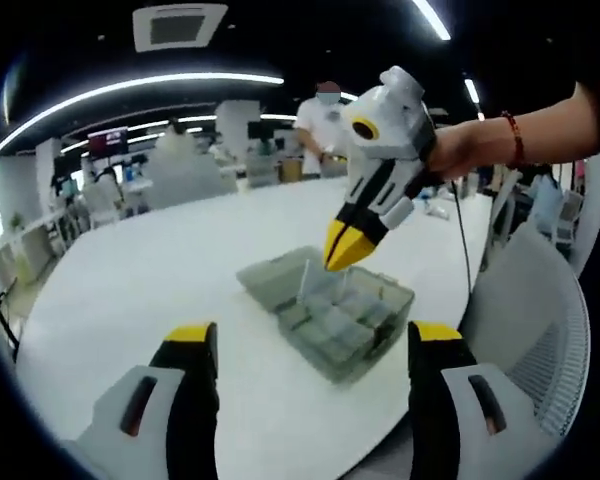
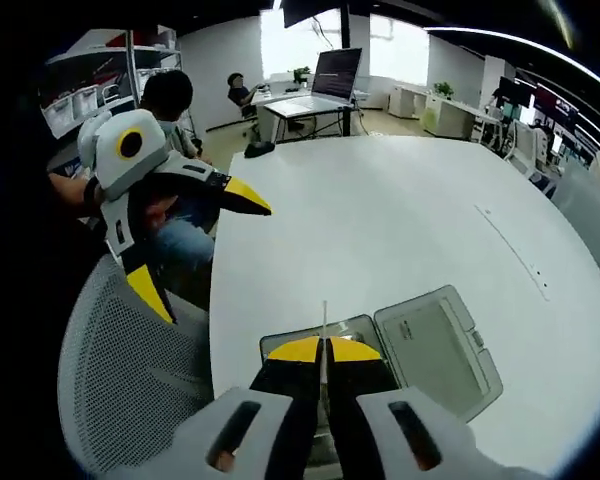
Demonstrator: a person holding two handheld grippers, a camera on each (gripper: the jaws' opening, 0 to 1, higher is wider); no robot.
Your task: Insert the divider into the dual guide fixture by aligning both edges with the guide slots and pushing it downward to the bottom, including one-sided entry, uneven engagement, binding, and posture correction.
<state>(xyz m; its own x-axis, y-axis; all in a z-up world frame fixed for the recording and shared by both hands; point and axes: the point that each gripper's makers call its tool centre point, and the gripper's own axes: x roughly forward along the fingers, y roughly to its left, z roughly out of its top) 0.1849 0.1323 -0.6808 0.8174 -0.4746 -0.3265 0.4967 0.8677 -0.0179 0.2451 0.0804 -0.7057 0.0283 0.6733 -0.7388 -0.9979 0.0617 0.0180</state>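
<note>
Divider (image 2: 324, 325) pinched edge-on in the right gripper (image 1: 348, 250), just above the open box (image 1: 330, 320) on the white table (image 1: 140, 280).

The right jaws are closed together on the thin plate, its top edge rising between the yellow tips. In my judgement the plate should stay upright and both side edges meet their slots together before pressing down; if one side enters first, lift a little and level it. The left gripper (image 1: 310, 365) hangs near, jaws wide apart, holding nothing. The lid (image 2: 435, 345) lies flat beside the box. A mesh chair (image 2: 130, 380) stands at the table edge.
</note>
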